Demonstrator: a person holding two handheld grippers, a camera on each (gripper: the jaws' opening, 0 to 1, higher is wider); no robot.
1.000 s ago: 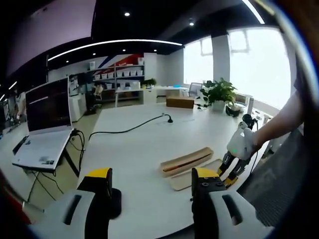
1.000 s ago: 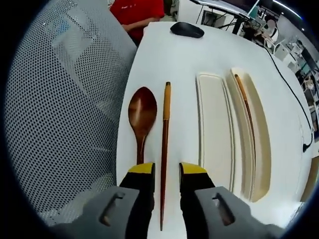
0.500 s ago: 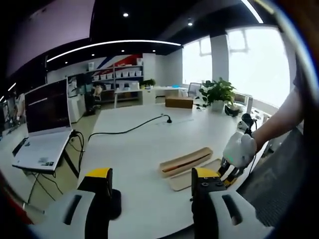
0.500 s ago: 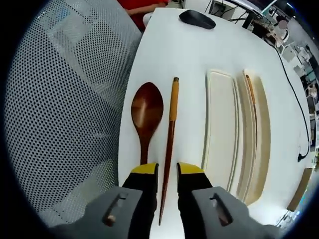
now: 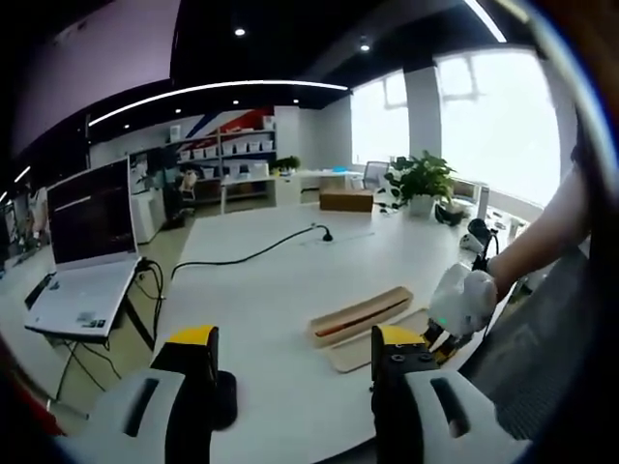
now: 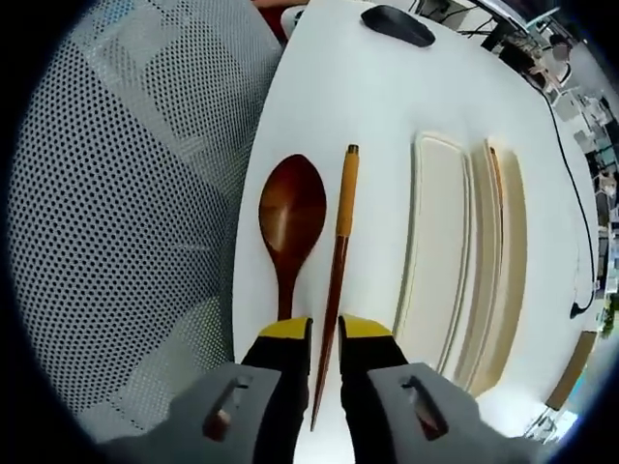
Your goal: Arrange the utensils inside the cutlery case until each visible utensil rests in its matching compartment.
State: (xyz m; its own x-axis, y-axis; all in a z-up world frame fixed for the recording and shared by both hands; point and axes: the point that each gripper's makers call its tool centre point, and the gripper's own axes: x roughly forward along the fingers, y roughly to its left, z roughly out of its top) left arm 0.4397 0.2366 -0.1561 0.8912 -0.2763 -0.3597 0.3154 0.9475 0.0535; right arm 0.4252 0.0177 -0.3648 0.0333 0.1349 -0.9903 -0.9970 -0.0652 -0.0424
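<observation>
A dark wooden spoon (image 6: 290, 215) and a wooden chopstick (image 6: 340, 237) lie side by side on the white table (image 6: 358, 87). My right gripper (image 6: 326, 333) has its yellow-tipped jaws drawn in tight on either side of the chopstick's thin end, which still rests on the table. To the right lie the pale cutlery case's flat tray (image 6: 437, 242) and deeper trough (image 6: 513, 261), with a second chopstick (image 6: 498, 184) in the trough. My left gripper (image 5: 296, 336) hovers open over the table, short of the case (image 5: 363, 314). The right gripper (image 5: 460, 302) works beside that case.
A grey mesh chair back (image 6: 116, 213) stands along the table's edge beside the spoon. A black mouse (image 6: 398, 24) lies at the far end. An open laptop (image 5: 92, 242) sits on a side stand, a black cable (image 5: 251, 251) crosses the table, and a plant (image 5: 423, 179) stands far back.
The right gripper's jaws have narrowed around the chopstick and its view has crept forward along it. The left gripper stays put and open.
</observation>
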